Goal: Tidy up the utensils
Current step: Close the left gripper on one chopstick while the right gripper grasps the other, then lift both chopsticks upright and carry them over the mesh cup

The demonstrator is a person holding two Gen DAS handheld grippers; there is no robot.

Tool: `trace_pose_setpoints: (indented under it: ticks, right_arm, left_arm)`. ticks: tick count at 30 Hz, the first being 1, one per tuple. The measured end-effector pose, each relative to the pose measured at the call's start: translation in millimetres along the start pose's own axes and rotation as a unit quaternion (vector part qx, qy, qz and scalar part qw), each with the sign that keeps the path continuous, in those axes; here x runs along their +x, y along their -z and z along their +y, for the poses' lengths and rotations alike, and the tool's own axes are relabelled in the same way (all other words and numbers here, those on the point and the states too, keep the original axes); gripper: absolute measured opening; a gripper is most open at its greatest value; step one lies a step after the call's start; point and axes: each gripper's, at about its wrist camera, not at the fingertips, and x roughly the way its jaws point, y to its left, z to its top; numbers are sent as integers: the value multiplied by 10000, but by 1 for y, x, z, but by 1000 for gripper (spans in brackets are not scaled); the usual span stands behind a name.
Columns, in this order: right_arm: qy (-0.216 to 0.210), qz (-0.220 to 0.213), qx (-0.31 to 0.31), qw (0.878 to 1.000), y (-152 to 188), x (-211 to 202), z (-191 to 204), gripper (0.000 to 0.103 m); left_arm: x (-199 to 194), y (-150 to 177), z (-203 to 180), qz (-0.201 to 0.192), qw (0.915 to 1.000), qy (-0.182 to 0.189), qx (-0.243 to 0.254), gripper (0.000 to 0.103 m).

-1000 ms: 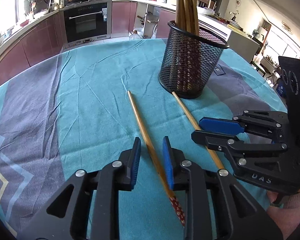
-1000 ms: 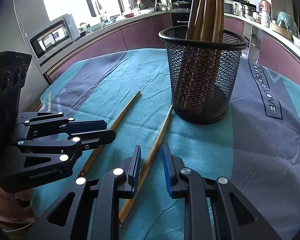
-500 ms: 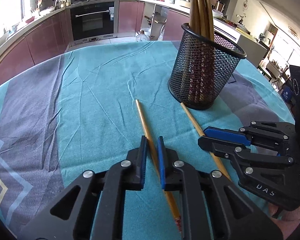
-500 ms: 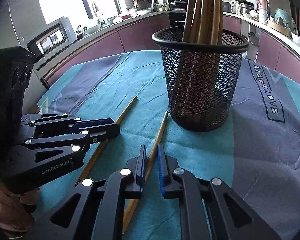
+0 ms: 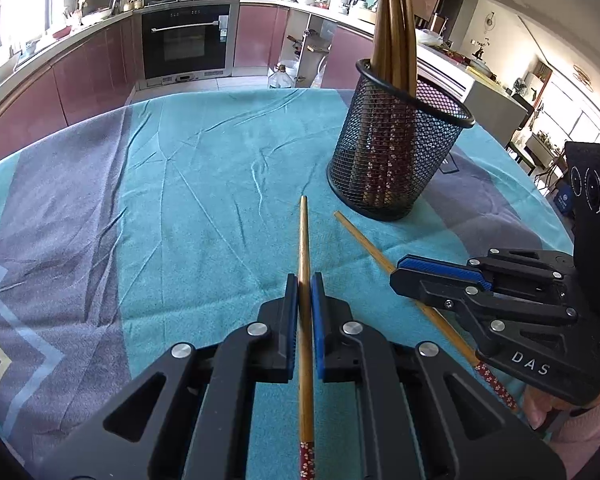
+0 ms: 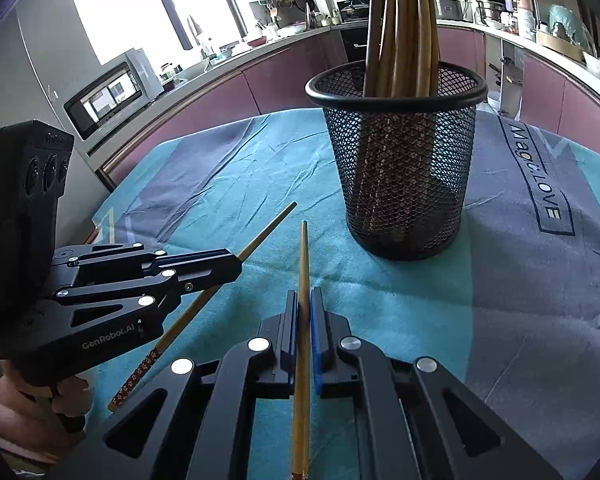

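Two wooden chopsticks with red flowered ends are held over the teal tablecloth. My left gripper [image 5: 304, 280] is shut on one chopstick [image 5: 304, 240]; it also shows in the right wrist view [image 6: 260, 240]. My right gripper [image 6: 304, 294] is shut on the other chopstick [image 6: 303, 256], seen in the left wrist view [image 5: 364, 244]. Both tips point toward a black mesh holder [image 5: 396, 160] [image 6: 404, 176] that stands just ahead with several chopsticks upright in it. The two grippers are side by side, close together.
The table carries a teal and grey cloth [image 5: 180, 208] with lettering at the right [image 6: 540, 176]. Kitchen cabinets and an oven [image 5: 186, 40] stand beyond the table's far edge. A microwave [image 6: 108, 96] sits at the left.
Both grippers closed from open onto their chopsticks. Each chopstick now lies straight between its pads, and the holder appears closer.
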Motion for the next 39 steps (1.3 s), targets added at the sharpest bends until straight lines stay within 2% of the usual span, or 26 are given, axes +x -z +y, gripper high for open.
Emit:
trace_pose_setpoints:
  ticks: [4, 20, 27, 39]
  right_arm:
    - [-173, -127, 27, 9998, -1, -8, 2, 5]
    - [-296, -757, -4, 9967, -14, -47, 5, 5]
    - [-395, -1062, 70, 9935, -20, -65, 3, 5]
    - [-322, -1560, -4, 9872, -29, -97, -1, 5]
  left_arm:
    - [-13, 0, 1, -98, 9999, 67, -2, 7]
    - [-59, -8, -5, -499, 9970, 586, -36, 7]
    - [-86, -16, -6, -776, 9925, 943, -30, 7]
    - [-124, -33, -11, -1249, 9852, 1177, 36, 7]
